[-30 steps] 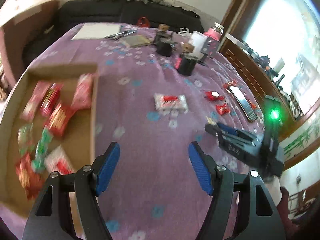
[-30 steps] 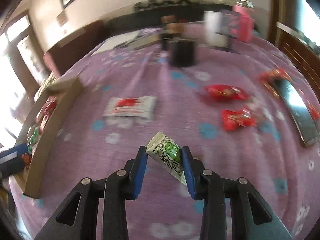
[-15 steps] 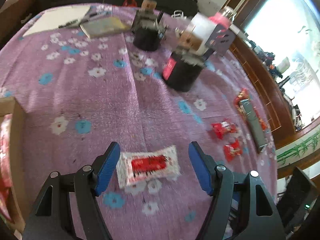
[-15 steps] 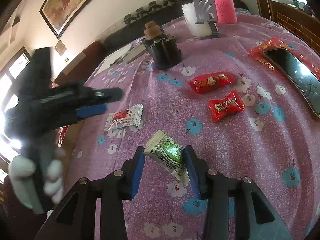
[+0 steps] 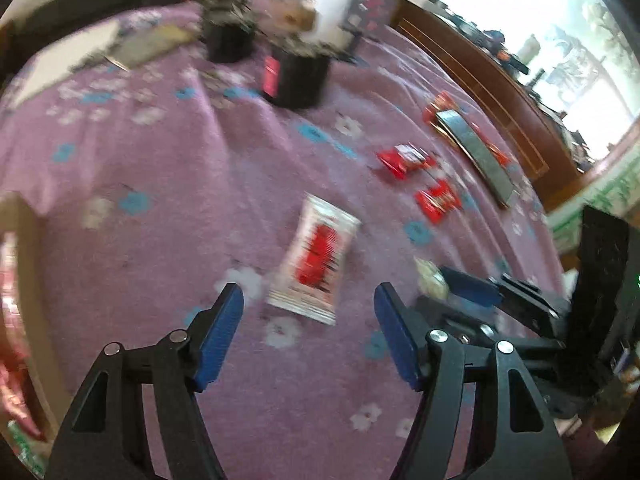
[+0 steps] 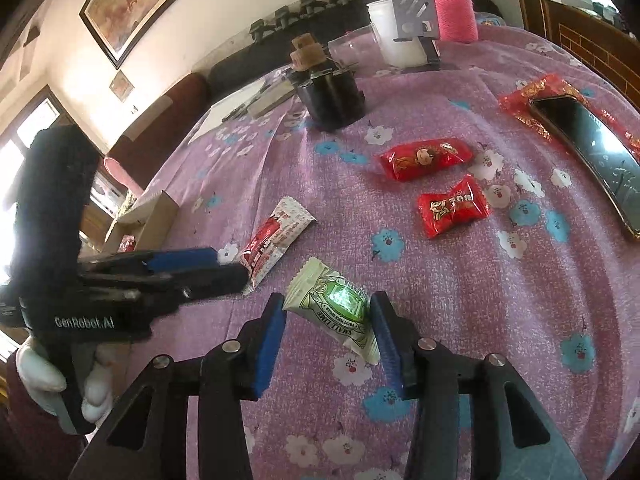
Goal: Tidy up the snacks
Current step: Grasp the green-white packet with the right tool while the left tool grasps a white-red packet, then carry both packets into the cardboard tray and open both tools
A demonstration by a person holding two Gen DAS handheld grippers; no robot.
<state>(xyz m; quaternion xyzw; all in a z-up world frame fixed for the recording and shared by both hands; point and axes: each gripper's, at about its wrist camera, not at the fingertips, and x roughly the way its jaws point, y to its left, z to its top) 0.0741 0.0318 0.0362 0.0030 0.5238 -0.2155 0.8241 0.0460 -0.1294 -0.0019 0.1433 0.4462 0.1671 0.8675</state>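
My right gripper (image 6: 328, 316) is shut on a green and white candy (image 6: 336, 306) and holds it just above the purple flowered cloth (image 6: 440, 300). My left gripper (image 5: 308, 324) is open and empty, its fingers just short of a white and red snack packet (image 5: 318, 256). That packet also shows in the right wrist view (image 6: 274, 236), with the left gripper's fingertips (image 6: 224, 276) beside it. Two red candies (image 6: 426, 158) (image 6: 454, 206) lie further right. The cardboard box (image 6: 152, 216) with snacks stands at the left.
A phone (image 6: 596, 156) lies on a red wrapper at the right. Black jars (image 6: 332, 96), a white cup (image 6: 394, 32), a pink bottle (image 6: 454, 8) and papers (image 6: 236, 106) stand at the far side. The table's wooden edge (image 5: 500, 92) runs along the right.
My left gripper has swung away from the box toward the white and red packet, which now lies just ahead of its open fingers. My right gripper still holds the green candy.
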